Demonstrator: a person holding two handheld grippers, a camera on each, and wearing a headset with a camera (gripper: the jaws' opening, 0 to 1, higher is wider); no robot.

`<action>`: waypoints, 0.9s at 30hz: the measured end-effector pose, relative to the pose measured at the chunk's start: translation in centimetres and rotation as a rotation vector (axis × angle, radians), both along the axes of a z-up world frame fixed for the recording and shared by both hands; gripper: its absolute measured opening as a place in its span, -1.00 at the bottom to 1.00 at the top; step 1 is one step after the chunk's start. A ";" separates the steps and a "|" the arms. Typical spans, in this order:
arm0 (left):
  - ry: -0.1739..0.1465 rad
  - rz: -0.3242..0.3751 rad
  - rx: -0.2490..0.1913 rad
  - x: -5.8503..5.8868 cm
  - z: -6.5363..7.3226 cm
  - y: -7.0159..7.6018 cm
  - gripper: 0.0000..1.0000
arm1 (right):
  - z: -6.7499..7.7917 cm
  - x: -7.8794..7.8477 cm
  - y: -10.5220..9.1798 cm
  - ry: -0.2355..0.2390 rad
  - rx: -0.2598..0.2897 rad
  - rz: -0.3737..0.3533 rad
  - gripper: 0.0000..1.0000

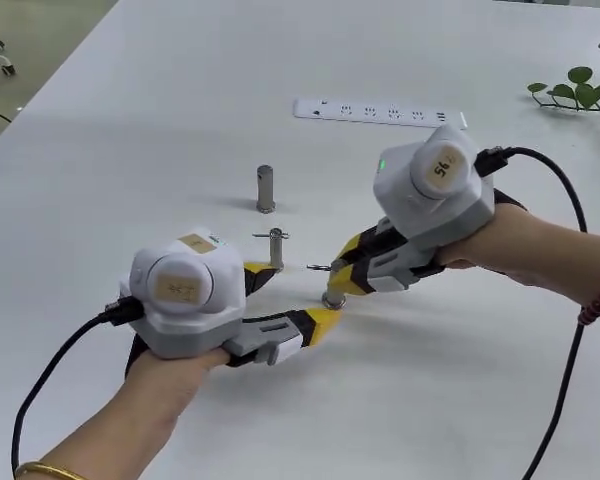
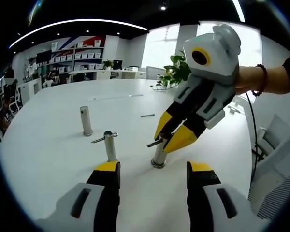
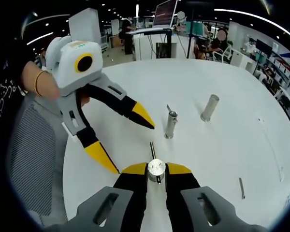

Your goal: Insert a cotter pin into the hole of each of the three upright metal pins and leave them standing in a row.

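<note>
— What are the pins like?
— Three short steel cylinders, smooth and grey, each upright on a slightly wider foot. They stand on the matte white table (image 1: 130, 120) in a slanting row at its middle. The far pin (image 1: 265, 189) is toward the far edge, then comes the middle pin (image 1: 276, 252), and the near pin (image 2: 159, 155) is closest to the person.

— Any wire in them?
— A thin wire cotter (image 2: 102, 138) lies crosswise through the top of the middle pin, one end rounded into a loop.

— And the right gripper?
— The right gripper (image 1: 335, 272) has a white shell and black jaws with yellow tips. The jaws are nearly together, pinching a second cotter (image 2: 153, 143) right at the top of the near pin. Its free end sticks out sideways. In the right gripper view the pin's round, shiny top shows between the jaw tips. I cannot tell whether the wire is in the hole.

— The left one?
— The left gripper (image 1: 292, 297) is built the same. Its jaws are spread wide, gripping nothing. In the left gripper view the near pin stands ahead, between them. One tip is just beside the middle pin's foot, and I cannot tell if it touches.

— Anything else on the table?
— A loose cotter (image 2: 147, 115) lies flat beyond the pins. A long white power strip (image 1: 380, 111) lies near the far edge. Green leaves (image 1: 575, 90) show at the far right corner.
</note>
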State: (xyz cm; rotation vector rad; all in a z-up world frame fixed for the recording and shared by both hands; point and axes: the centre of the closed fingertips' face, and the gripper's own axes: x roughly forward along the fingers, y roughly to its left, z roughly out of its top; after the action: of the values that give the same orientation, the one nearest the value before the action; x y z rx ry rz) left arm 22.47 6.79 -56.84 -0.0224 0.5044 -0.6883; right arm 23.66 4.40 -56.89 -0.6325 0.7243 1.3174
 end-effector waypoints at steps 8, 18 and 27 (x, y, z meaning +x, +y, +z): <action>-0.027 0.024 -0.027 -0.2 1.7 1.2 0.26 | 0.1 -0.2 0.0 0.005 0.001 0.006 -0.84; -0.052 0.050 0.002 -0.1 2.1 2.7 0.51 | 0.2 -0.2 -0.1 0.010 -0.001 0.006 -0.85; -0.085 0.028 0.005 -0.5 2.9 3.1 0.82 | 0.4 0.4 -0.4 0.008 -0.004 0.006 -0.85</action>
State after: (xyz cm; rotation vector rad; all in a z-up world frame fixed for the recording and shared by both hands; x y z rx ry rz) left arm 21.99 9.86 -53.90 0.0046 0.4234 -0.6575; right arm 24.03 4.01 -56.48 -0.6336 0.7321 1.3244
